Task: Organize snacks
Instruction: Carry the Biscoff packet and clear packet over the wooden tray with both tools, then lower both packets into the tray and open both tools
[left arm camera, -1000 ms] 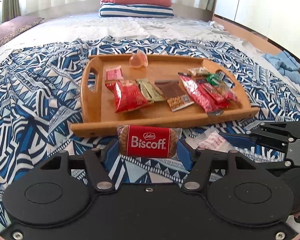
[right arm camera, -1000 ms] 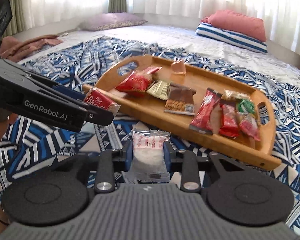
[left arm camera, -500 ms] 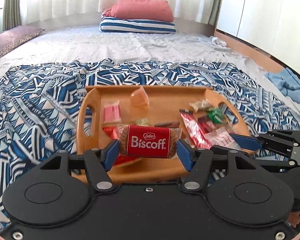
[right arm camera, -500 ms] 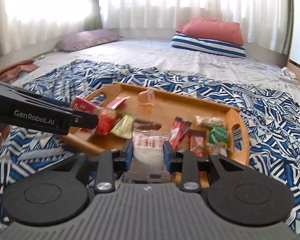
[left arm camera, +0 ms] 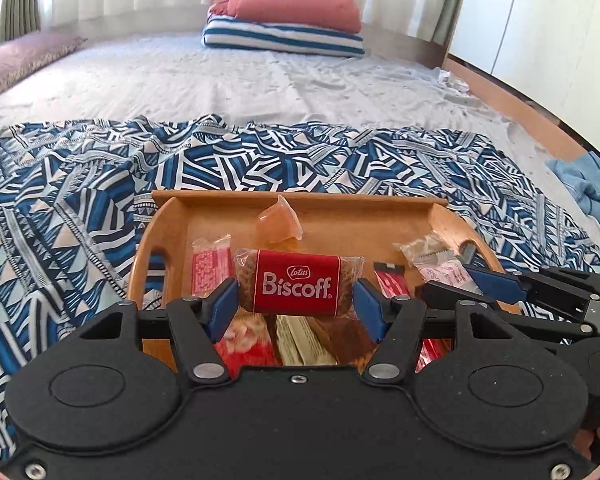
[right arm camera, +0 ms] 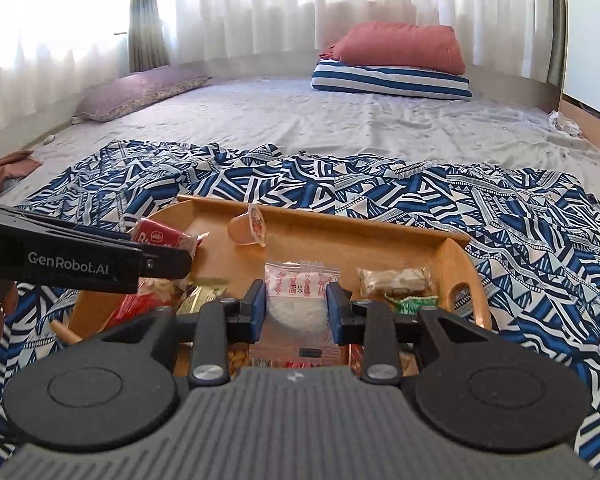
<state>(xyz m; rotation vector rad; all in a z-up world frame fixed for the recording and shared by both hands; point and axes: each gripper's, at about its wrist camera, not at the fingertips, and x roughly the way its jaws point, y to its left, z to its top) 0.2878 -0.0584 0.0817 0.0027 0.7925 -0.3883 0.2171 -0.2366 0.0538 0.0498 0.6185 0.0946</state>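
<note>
A red Biscoff packet (left arm camera: pixel 298 287), a glossy oblong wrapper with crimped clear ends showing brown biscuit, sits crosswise between the blue pads of the left gripper (left arm camera: pixel 296 306), whose fingers (left arm camera: pixel 223 308) press its two short ends. It hangs above the near part of a wooden tray (left arm camera: pixel 156 236), over other wrappers. The right gripper (right arm camera: pixel 296 308) clamps a clear crinkly sachet (right arm camera: pixel 298 292) with red print and a white round cake inside; its fingers (right arm camera: pixel 256 308) pinch the sachet's long sides, and it too hangs over the tray.

The tray is smooth honey-coloured wood, rectangular with rounded corners, a raised rim and a slot handle cut into each short end. On its floor lie a small translucent orange jelly cup (left arm camera: pixel 280 224) tipped on its side near the far rim, a flat pink packet (left arm camera: pixel 208 268) at the left, a slim red stick wrapper (left arm camera: pixel 392 284), a clear pack of pale nutty candy (right arm camera: pixel 394 280) and a green wrapper (right arm camera: pixel 412 304) by the right handle. More red, cream and brown wrappers lie partly hidden under the grippers.

The tray rests on a blue, white and black geometric cloth (left arm camera: pixel 60 208), rumpled, spread over a pale wrinkled bed sheet (left arm camera: pixel 260 80). At the far end a soft coral pillow (left arm camera: pixel 296 6) lies on a striped blue-and-white one.
</note>
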